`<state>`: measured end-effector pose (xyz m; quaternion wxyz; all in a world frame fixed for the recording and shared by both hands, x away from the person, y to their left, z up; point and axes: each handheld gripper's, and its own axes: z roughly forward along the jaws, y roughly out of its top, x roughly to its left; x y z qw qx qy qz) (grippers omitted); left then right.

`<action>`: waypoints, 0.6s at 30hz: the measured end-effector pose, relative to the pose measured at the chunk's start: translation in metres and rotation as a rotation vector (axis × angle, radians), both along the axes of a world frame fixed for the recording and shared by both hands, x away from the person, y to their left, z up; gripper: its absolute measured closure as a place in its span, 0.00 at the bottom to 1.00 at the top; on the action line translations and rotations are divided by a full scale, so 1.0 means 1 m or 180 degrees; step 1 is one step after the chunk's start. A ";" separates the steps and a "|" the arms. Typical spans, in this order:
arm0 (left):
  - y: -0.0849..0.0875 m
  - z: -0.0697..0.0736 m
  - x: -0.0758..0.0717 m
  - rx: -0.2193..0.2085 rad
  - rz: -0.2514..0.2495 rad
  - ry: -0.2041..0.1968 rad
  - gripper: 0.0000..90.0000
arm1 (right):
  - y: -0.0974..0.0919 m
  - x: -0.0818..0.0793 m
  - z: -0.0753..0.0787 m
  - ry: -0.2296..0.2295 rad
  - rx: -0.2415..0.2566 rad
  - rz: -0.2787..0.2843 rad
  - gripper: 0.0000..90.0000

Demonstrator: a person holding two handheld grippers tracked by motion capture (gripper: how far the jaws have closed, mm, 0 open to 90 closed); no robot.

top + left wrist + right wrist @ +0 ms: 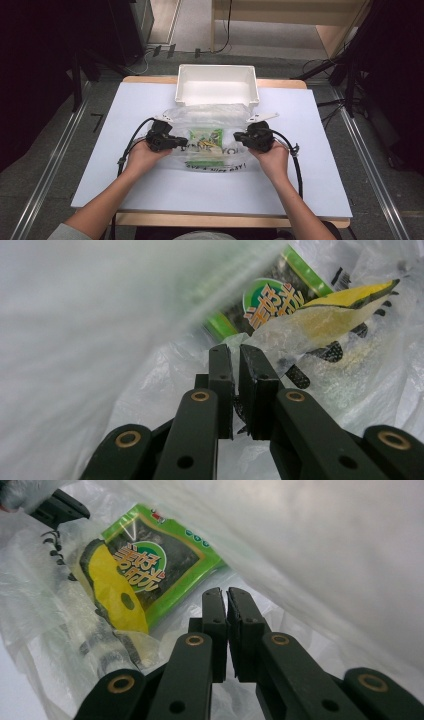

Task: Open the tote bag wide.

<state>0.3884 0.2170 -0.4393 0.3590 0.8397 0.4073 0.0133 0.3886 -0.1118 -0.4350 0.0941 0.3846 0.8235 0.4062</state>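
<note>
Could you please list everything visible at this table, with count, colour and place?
plastic bag: one, clear with black lettering and a yellow print, mid-table, held up at both sides.
snack packet: one, green and dark, inside the bag.
tray: one, white, at the far edge of the table, behind the bag.
table: one, white top over a wooden edge.
left gripper: one, black, jaws shut on the bag's left side.
right gripper: one, black, jaws shut on the bag's right side.
hands: two, left hand and right hand, each holding a gripper, forearms coming in from the near edge.
</note>
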 end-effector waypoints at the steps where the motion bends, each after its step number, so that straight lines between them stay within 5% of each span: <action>1: 0.000 0.000 -0.001 -0.0005 0.0005 0.0005 0.94 | 0.002 0.000 -0.001 0.0017 -0.0004 -0.0009 0.97; 18: 0.009 -0.015 -0.018 0.0000 0.0026 0.0170 0.92 | 0.002 -0.004 -0.029 0.0215 -0.0202 -0.0061 0.98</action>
